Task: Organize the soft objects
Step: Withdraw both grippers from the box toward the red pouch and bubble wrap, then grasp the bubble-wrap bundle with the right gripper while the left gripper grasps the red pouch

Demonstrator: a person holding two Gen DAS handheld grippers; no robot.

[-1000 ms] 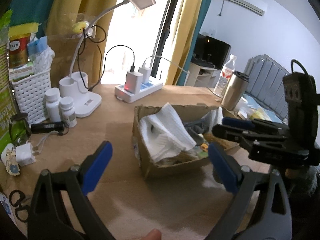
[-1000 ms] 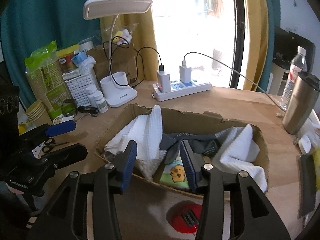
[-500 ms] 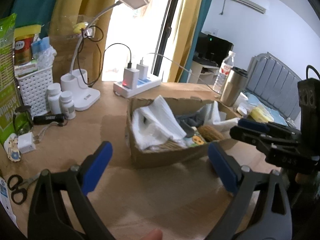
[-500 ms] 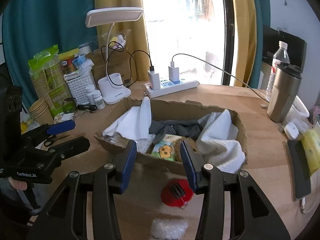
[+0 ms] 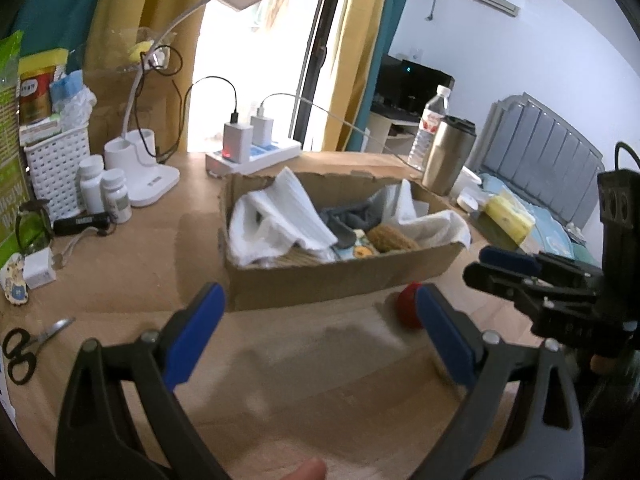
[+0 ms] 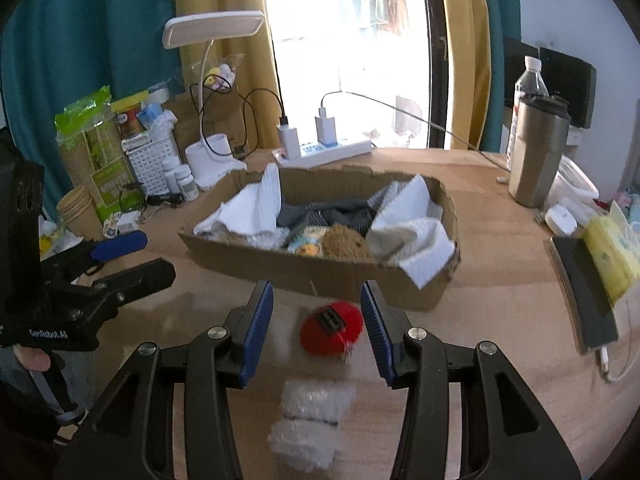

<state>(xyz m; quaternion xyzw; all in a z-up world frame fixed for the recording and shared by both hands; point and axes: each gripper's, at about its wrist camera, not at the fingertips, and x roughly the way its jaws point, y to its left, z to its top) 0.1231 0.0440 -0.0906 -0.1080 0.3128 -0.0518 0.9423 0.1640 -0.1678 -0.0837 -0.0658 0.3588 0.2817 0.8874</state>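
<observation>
A cardboard box (image 5: 340, 276) (image 6: 320, 268) on the wooden table holds white towels (image 5: 280, 216) (image 6: 248, 212), grey cloth (image 6: 320, 216), a brown plush (image 6: 344, 244) and a printed cloth. A red round object (image 6: 332, 328) lies in front of the box, and a bubble-wrap bundle (image 6: 312, 420) lies nearer. My right gripper (image 6: 316, 328) is open and empty, its pads either side of the red object. My left gripper (image 5: 320, 336) is open and empty, back from the box front. The right gripper also shows in the left wrist view (image 5: 504, 268), and the left gripper in the right wrist view (image 6: 132, 256).
A desk lamp (image 6: 212, 80), power strip (image 6: 324, 152), white basket (image 6: 152, 160), pill bottles (image 5: 104, 192) and scissors (image 5: 28, 348) stand at the left. A steel tumbler (image 6: 536, 152), water bottle (image 6: 528, 80), yellow pack (image 6: 612, 256) and dark notebook (image 6: 580, 284) are at the right.
Both grippers have pulled back from the box toward the table's near edge. The red object and bubble-wrap bundle have come into the right wrist view.
</observation>
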